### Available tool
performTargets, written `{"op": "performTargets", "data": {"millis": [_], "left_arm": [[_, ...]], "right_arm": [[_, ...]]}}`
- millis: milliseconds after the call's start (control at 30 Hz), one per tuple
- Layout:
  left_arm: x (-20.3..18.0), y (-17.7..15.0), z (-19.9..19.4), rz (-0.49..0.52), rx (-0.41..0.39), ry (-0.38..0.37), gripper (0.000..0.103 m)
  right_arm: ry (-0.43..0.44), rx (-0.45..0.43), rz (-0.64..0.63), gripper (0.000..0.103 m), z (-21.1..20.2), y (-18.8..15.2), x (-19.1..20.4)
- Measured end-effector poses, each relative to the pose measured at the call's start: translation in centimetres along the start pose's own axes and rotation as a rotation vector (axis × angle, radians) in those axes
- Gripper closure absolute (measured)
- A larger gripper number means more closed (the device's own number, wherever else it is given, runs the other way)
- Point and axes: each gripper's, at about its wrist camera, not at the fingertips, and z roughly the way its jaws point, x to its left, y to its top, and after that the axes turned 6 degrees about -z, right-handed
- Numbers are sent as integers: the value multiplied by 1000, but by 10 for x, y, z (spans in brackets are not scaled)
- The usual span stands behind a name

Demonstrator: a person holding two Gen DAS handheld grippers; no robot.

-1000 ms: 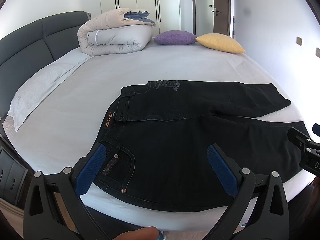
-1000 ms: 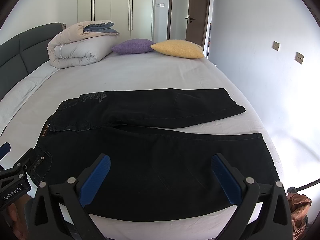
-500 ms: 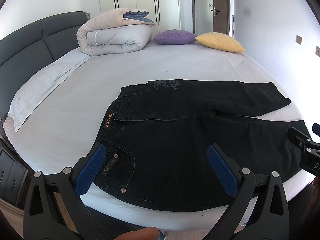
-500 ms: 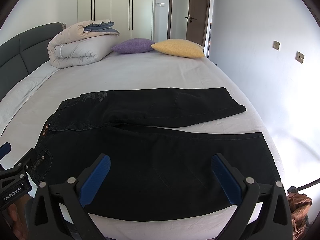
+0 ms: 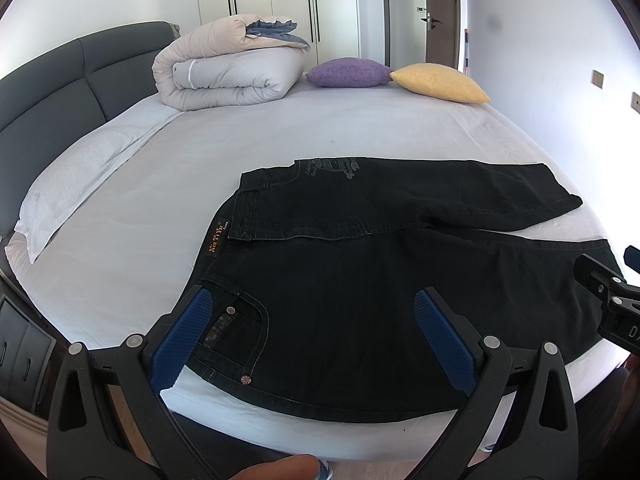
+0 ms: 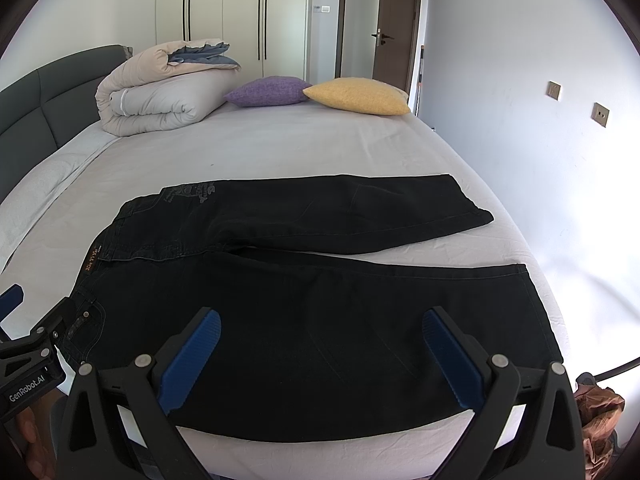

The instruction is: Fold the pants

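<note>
In the left wrist view, the small orange-lettered brand patch (image 5: 216, 239) on the waistband of the black denim pants (image 5: 360, 280) is too small to read. At the right edge the other black gripper (image 5: 612, 300) is cut off, so its jaws cannot be judged. At the bottom edge a fingertip (image 5: 280, 468) shows only partly. In the right wrist view, a crumpled brown object (image 6: 600, 412) at lower right is cropped and unidentifiable.
</note>
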Motion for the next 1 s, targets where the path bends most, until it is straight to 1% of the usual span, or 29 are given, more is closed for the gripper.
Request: {"op": "performTargets", "data": {"millis": [633, 800, 1000], "left_arm": [[-2, -4, 6, 2, 5, -4, 0], [0, -3, 6, 2, 7, -6, 0], [0, -4, 9, 4, 12, -7, 0]], "right_arm": [[3, 2, -2, 0, 3, -1, 2], [4, 4, -6, 0, 2, -8, 16], [5, 6, -7, 0, 3, -8, 16]]}}
